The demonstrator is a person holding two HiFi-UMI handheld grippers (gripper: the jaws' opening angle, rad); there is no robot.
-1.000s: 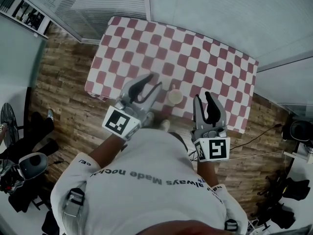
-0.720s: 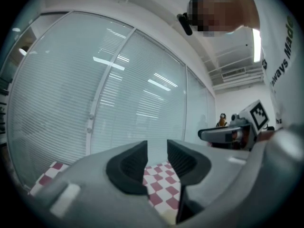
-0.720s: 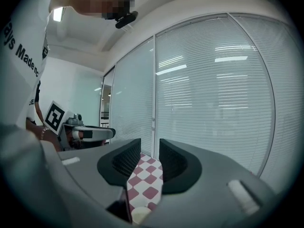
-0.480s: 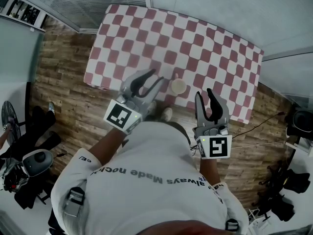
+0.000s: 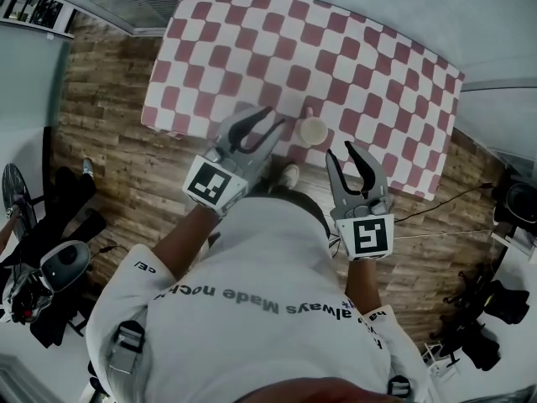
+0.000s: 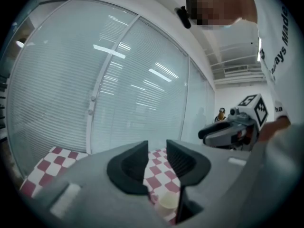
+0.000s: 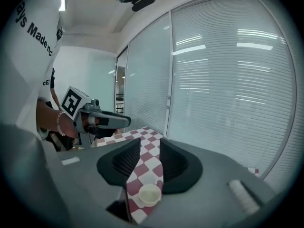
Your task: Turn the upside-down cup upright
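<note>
Nearest the head camera is the person's white shirt (image 5: 252,309) with dark lettering, both arms reaching forward over the wooden floor (image 5: 109,141). The left gripper (image 5: 262,126), its marker cube (image 5: 208,185) toward the body, is held over the near edge of the worktop (image 5: 336,49). Its fingers (image 6: 130,167) are released, a narrow gap between them and nothing in it. The right gripper (image 5: 347,156) hangs just short of that edge, above the floor, and its fingers (image 7: 178,167) are likewise slightly apart and empty. Just beyond and between the two grippers, touching neither, the pale cup (image 5: 312,130) stands mouth up near the front edge of the worktop's red-and-white checked cloth. Past the far edge runs a glass wall with closed blinds (image 7: 228,80).
</note>
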